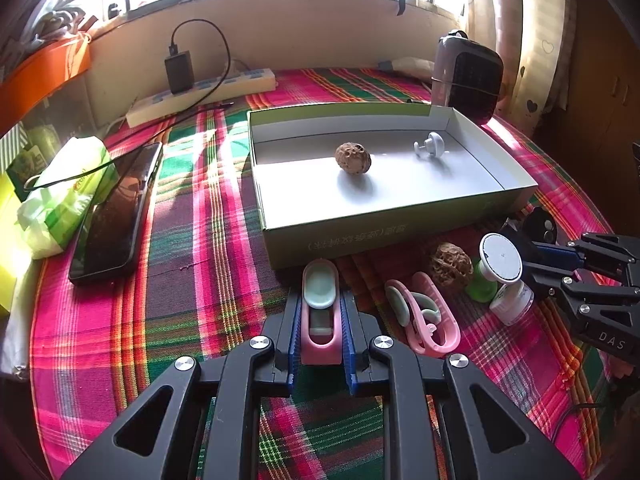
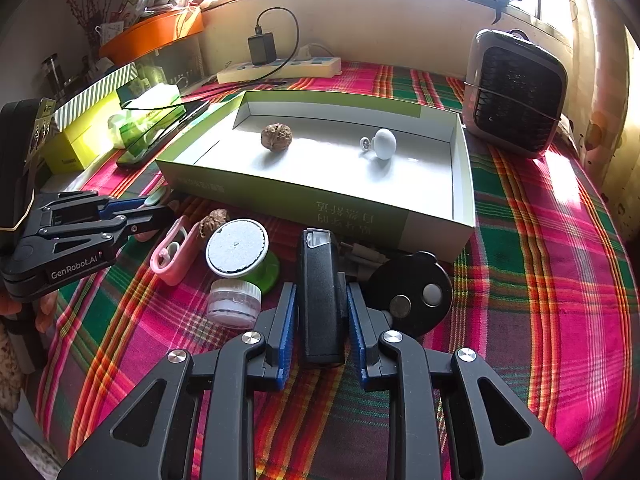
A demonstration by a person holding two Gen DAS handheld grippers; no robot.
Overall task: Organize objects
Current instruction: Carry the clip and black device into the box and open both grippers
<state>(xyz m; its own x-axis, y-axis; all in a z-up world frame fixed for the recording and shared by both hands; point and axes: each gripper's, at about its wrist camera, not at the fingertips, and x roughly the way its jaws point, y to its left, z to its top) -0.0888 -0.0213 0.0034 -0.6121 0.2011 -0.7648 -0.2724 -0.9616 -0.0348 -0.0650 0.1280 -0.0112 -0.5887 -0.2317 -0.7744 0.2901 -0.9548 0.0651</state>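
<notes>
L gripper (image 1: 320,332) clamped on pink clip (image 1: 320,312), on the cloth just before the box (image 1: 360,236) | R gripper (image 2: 322,320) clenched on black lighter (image 2: 322,300) | risk: smooth clip slips mid-lift; either load snags box's near wall; arms crowd loose walnut (image 1: 450,266) and jar (image 1: 514,300)

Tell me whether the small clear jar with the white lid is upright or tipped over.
Tipped. The small clear jar with the white lid lies on its side on the plaid tablecloth.
</notes>
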